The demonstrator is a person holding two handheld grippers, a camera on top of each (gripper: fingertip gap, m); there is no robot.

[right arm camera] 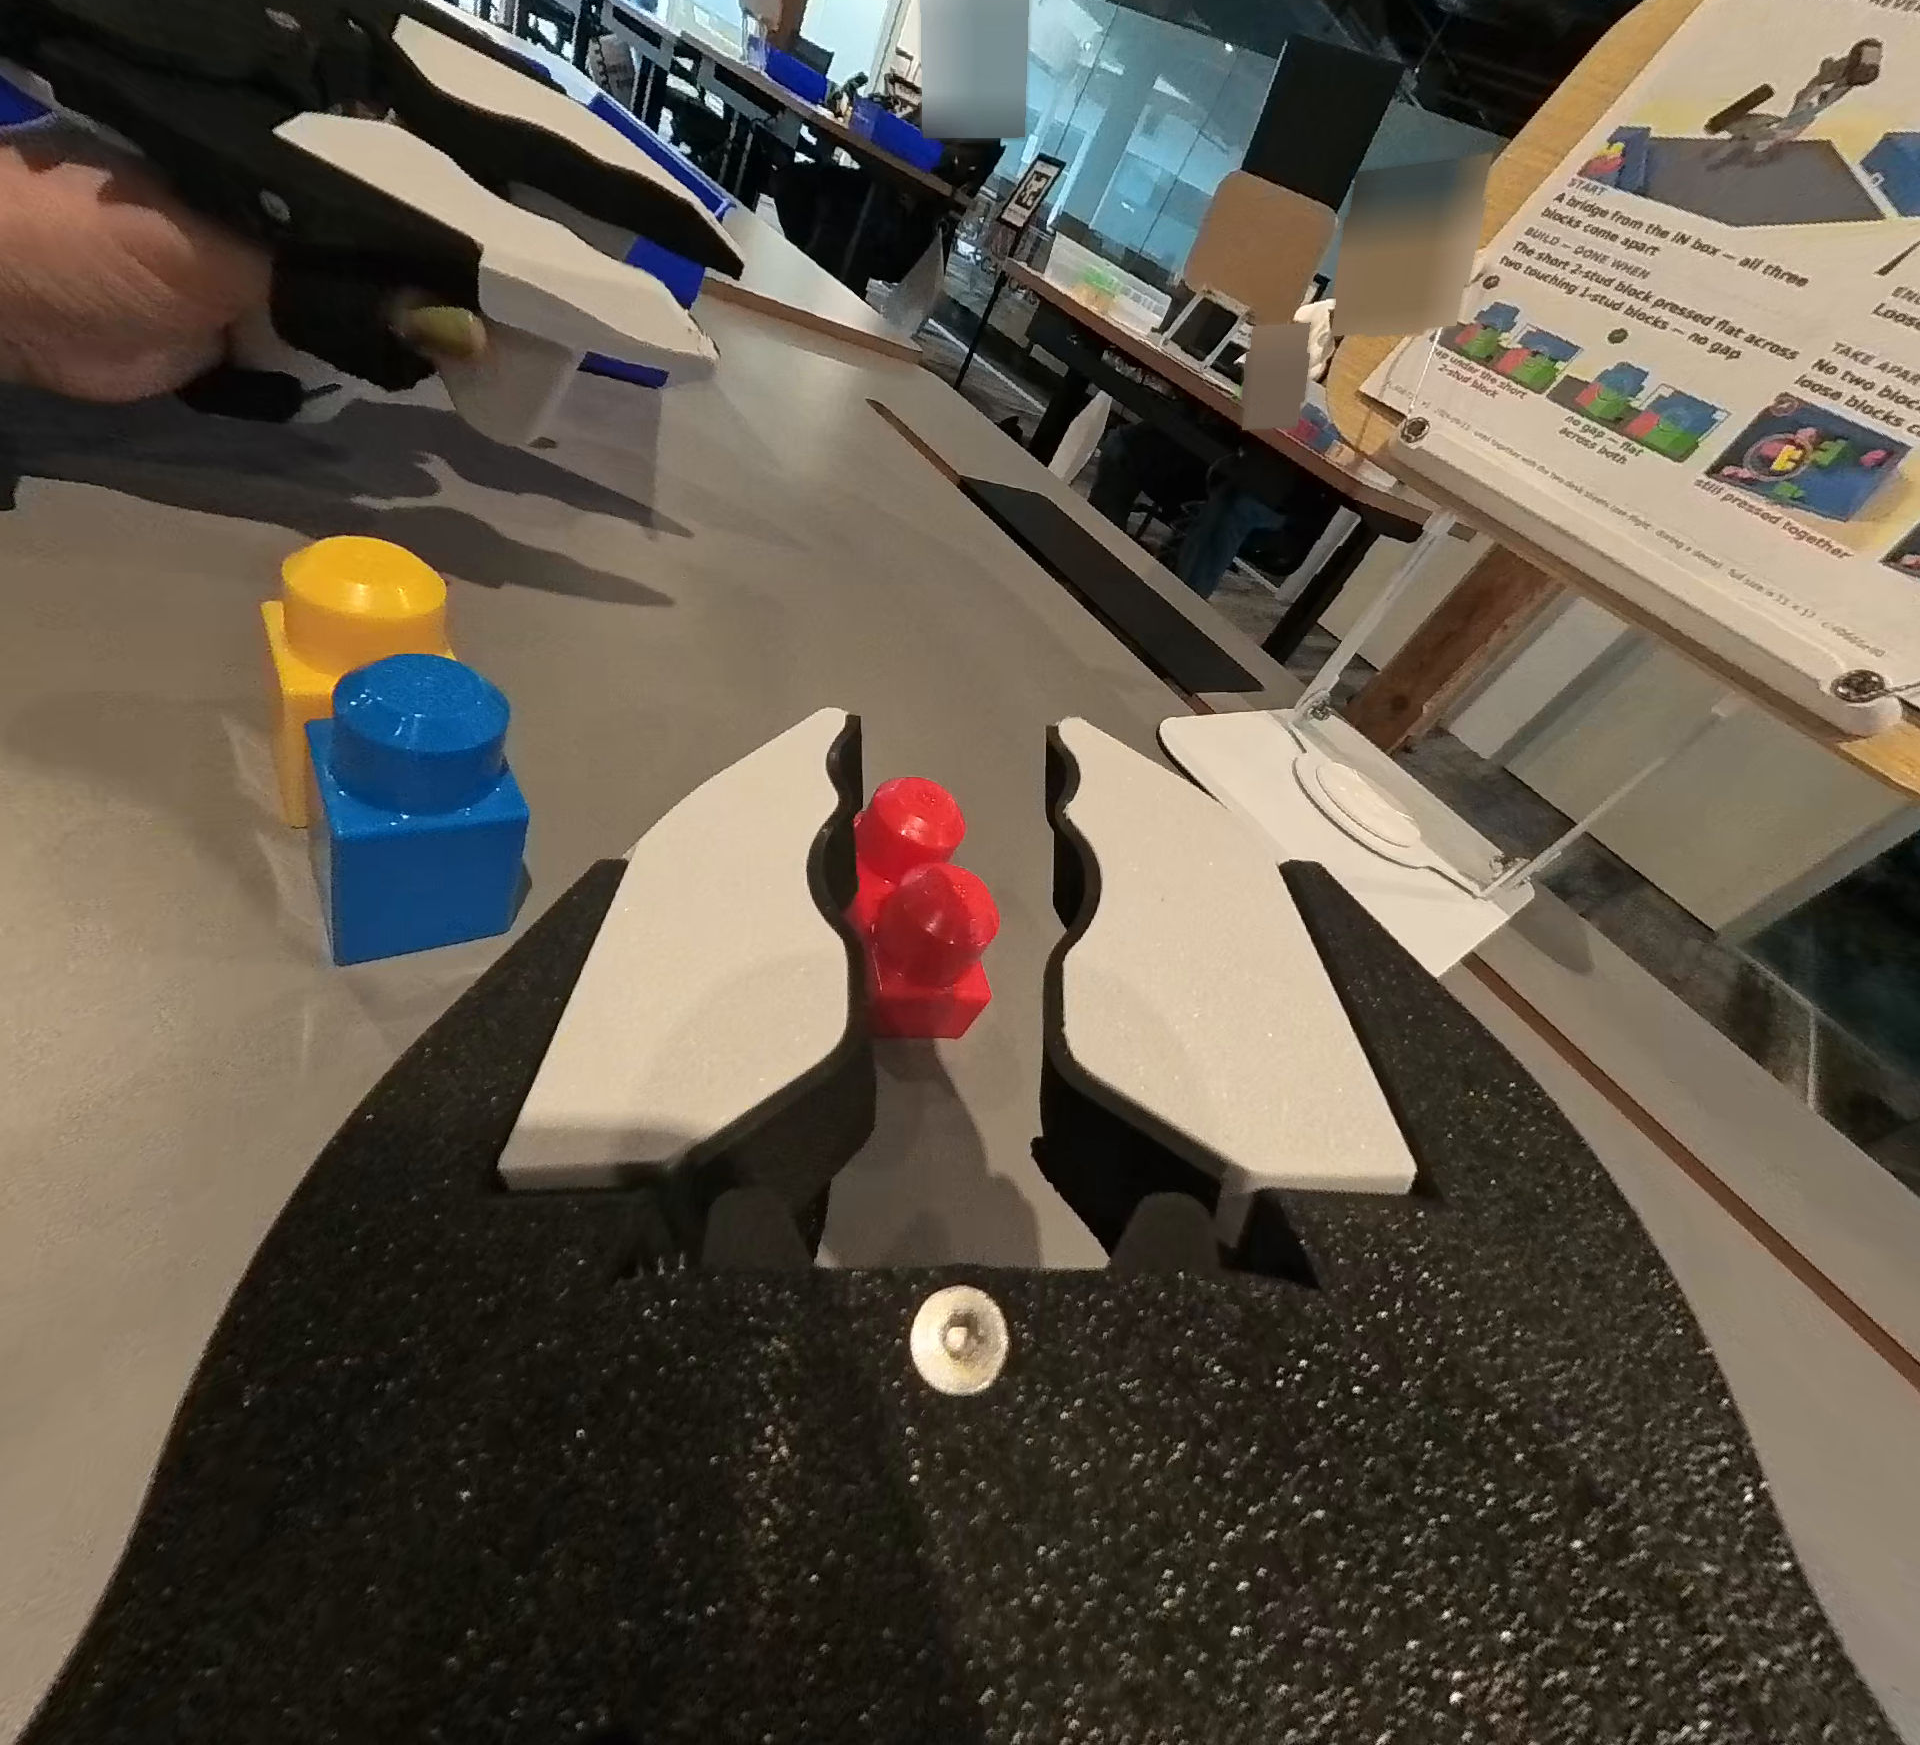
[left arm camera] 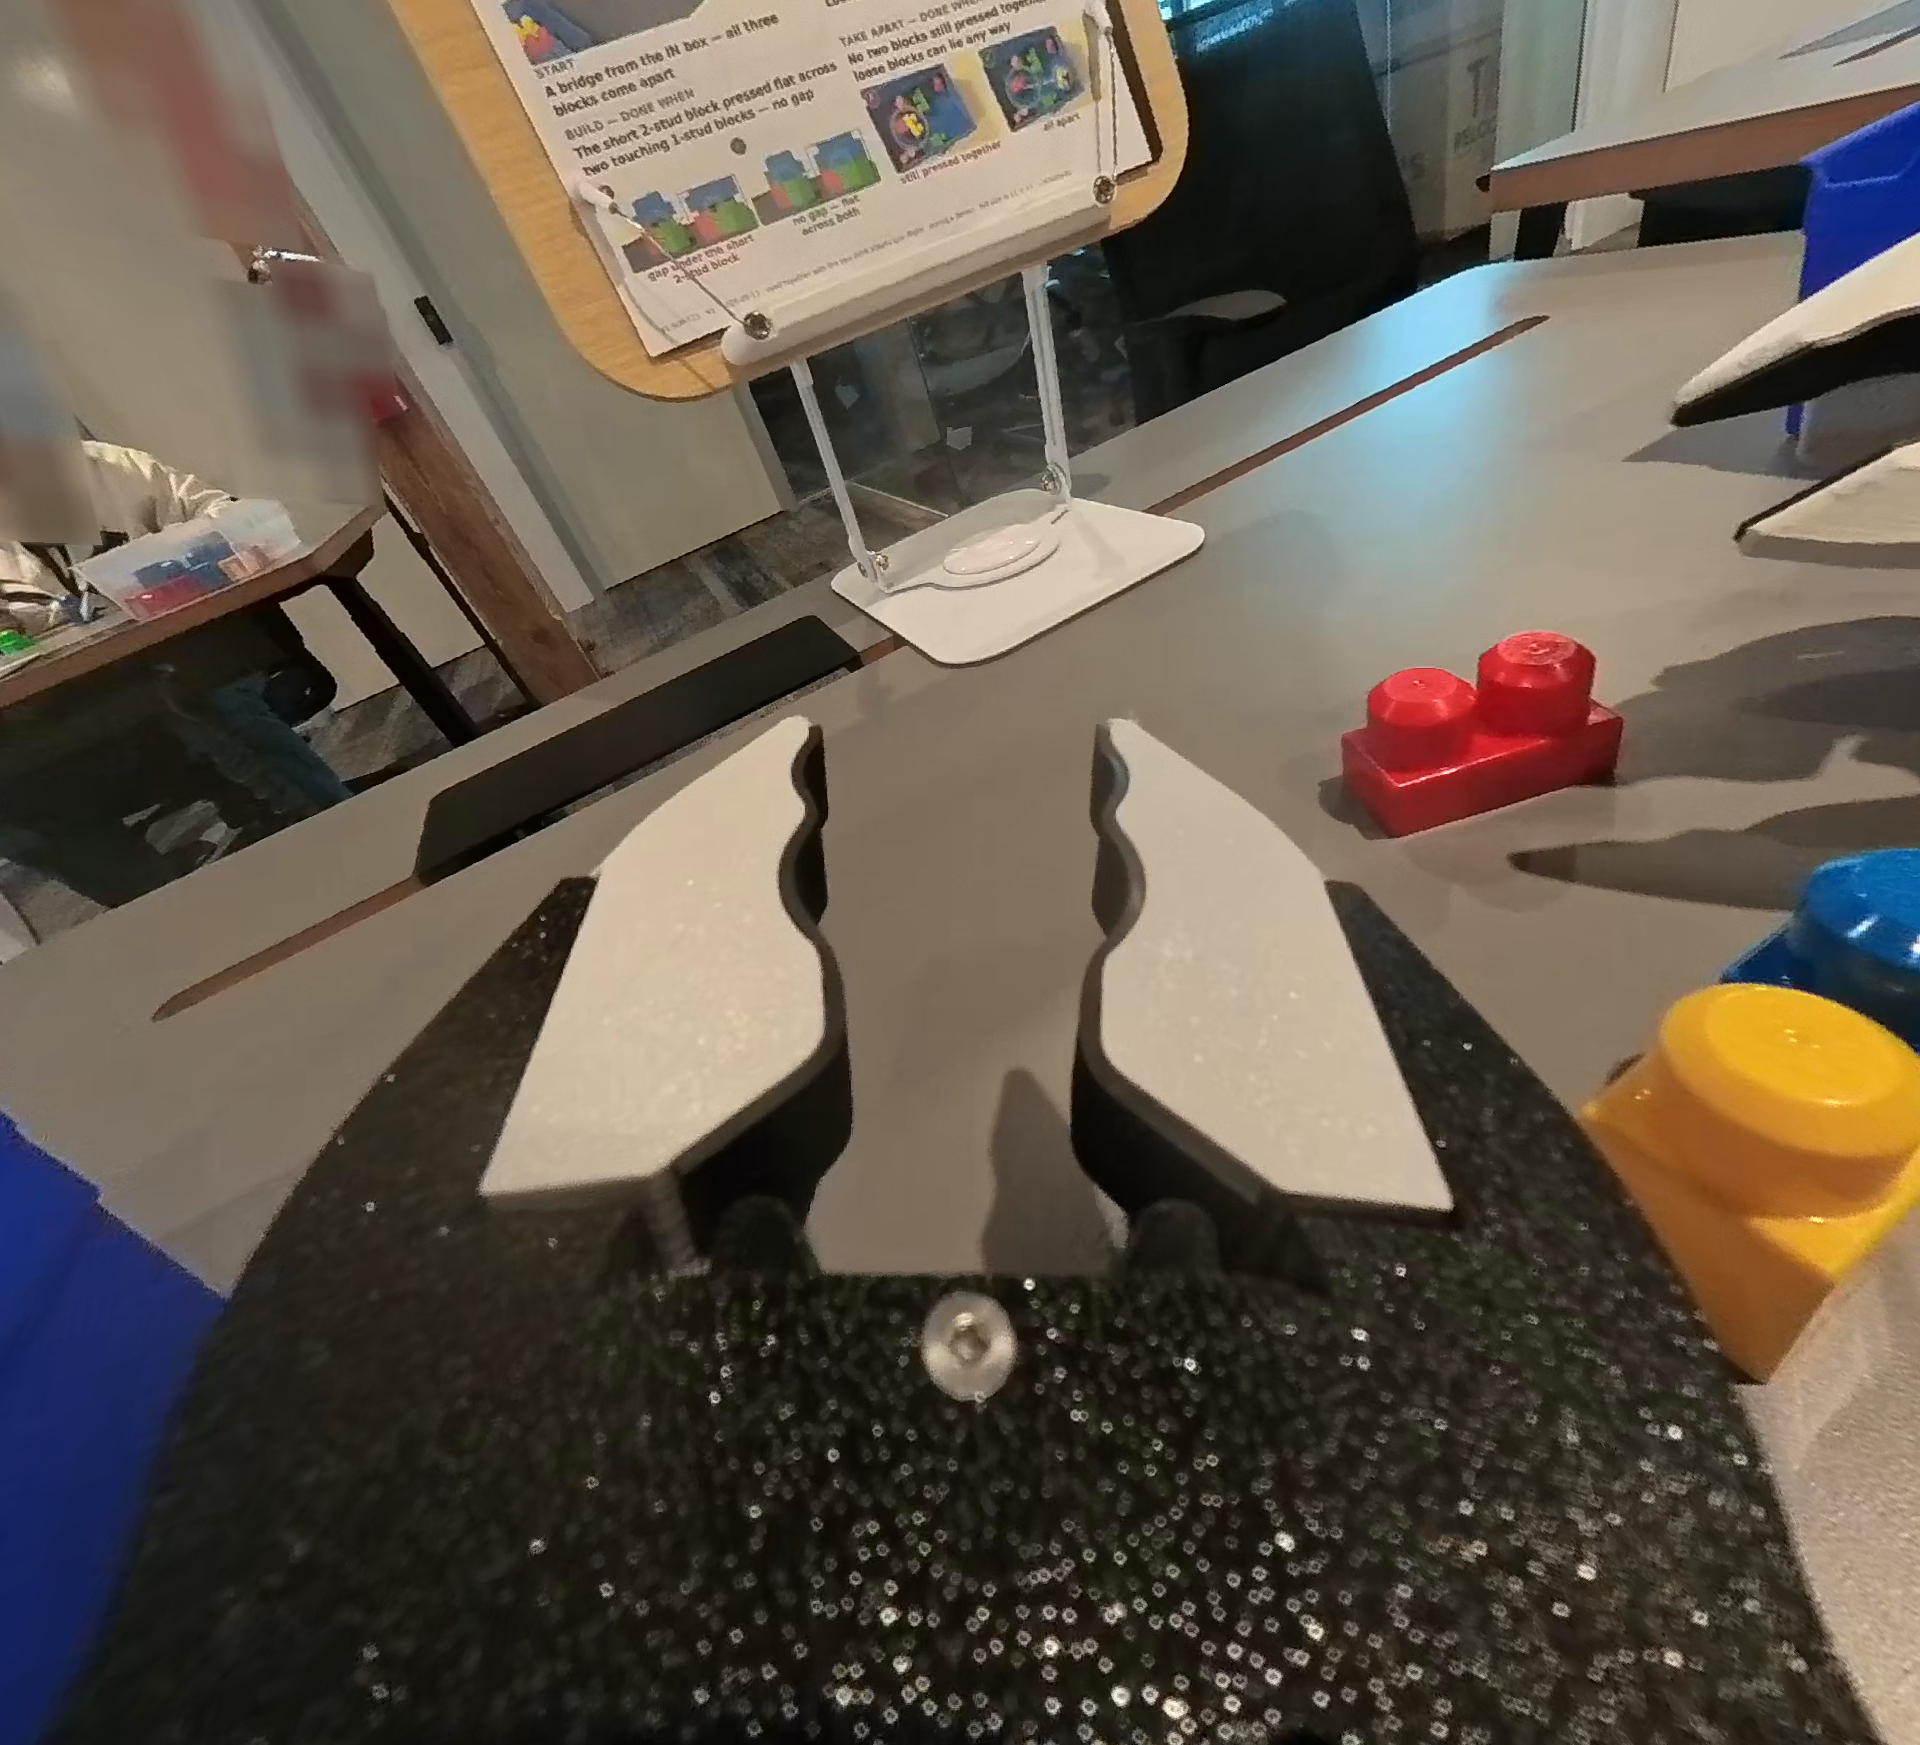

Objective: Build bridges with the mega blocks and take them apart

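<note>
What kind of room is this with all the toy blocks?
Probably an office-like workroom: long desks in rows, glass walls, and an instruction sheet on a stand on the grey table.

- I see the two-stud block (right arm camera: 920, 906) red, glossy
- one-stud blocks: one blue (right arm camera: 416, 812), one yellow (right arm camera: 348, 635)
- table (left arm camera: 1195, 656) plain grey, thin brown line inlaid
- my gripper fingers (right arm camera: 717, 947) light grey over black; body (right arm camera: 935, 1487) black, speckled
- sheet stand (left arm camera: 1023, 578): white base, clear legs, tan wooden board
- bin (left arm camera: 1860, 209) blue
</note>
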